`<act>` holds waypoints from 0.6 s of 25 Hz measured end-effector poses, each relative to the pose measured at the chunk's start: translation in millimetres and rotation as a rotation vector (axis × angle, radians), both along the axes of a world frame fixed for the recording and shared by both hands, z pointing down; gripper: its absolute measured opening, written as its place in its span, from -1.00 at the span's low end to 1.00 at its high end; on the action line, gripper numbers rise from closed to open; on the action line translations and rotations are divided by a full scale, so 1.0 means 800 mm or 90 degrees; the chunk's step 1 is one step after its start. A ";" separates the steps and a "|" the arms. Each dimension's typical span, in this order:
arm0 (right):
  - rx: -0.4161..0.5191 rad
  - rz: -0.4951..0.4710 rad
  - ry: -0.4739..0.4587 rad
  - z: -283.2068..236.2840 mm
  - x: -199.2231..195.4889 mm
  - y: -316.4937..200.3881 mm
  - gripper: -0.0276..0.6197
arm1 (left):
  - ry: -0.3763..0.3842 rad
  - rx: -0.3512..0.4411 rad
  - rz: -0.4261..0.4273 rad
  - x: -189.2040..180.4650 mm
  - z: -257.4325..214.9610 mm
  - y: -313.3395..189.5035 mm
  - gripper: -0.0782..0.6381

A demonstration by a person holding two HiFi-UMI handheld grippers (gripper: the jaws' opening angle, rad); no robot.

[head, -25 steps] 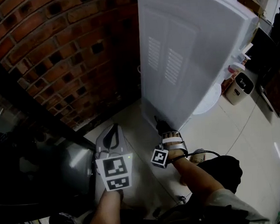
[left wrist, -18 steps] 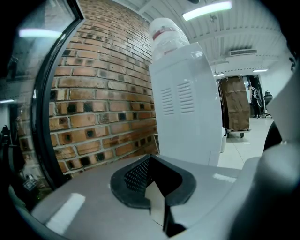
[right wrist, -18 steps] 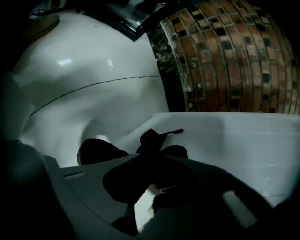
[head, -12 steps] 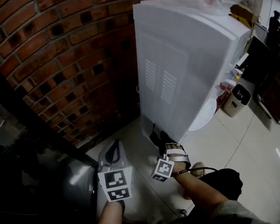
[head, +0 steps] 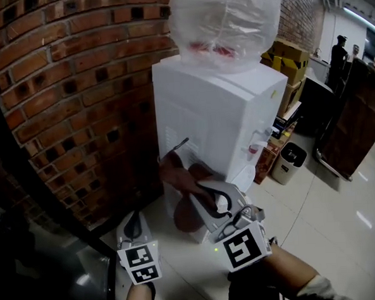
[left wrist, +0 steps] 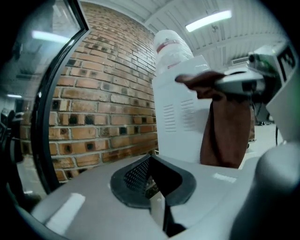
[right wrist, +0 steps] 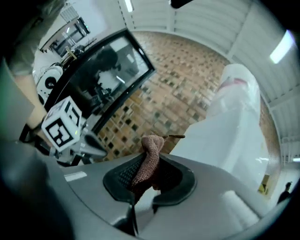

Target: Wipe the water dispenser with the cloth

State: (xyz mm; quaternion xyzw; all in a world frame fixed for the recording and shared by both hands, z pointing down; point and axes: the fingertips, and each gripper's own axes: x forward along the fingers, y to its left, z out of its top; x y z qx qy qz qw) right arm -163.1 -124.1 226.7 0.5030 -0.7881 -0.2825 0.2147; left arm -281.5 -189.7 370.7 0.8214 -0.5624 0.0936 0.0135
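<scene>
Brick wall [head: 63,90] behind, pale tiled floor [head: 318,214] below. Brown cloth [head: 180,178] hangs pinched in the right tongs [head: 199,191], held up at the vented side of the white water dispenser [head: 236,111] (contact unclear). Plastic-wrapped bottle [head: 224,17] sits on top of the dispenser. Left tongs [head: 136,224] sit lower, nearer the wall, clear of the dispenser, jaws together with nothing between them.

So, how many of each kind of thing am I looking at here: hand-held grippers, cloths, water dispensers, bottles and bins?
Grippers: 2, the left gripper and the right gripper
Cloths: 1, the brown cloth held by the right gripper
Water dispensers: 1, the white water dispenser
Bottles: 1, the plastic-wrapped bottle on top
Bins: 1, the small bin
Total: 6
</scene>
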 end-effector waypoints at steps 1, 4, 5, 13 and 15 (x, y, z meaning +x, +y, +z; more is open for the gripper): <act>0.024 -0.015 -0.003 -0.031 0.007 0.005 -0.71 | -0.014 0.002 0.003 0.003 0.002 0.001 -0.78; 0.056 -0.019 -0.090 -0.099 0.035 0.013 -0.71 | -0.033 -0.010 0.003 0.006 0.011 0.002 -0.78; 0.059 -0.013 -0.131 -0.115 0.044 0.013 -0.71 | -0.028 -0.016 -0.002 0.006 0.013 0.000 -0.78; 0.112 -0.038 -0.127 -0.187 0.091 0.006 -0.71 | -0.047 -0.015 -0.008 0.041 0.017 -0.011 -0.78; 0.114 -0.054 -0.128 -0.200 0.101 0.002 -0.71 | -0.044 -0.022 -0.015 0.050 0.023 -0.016 -0.78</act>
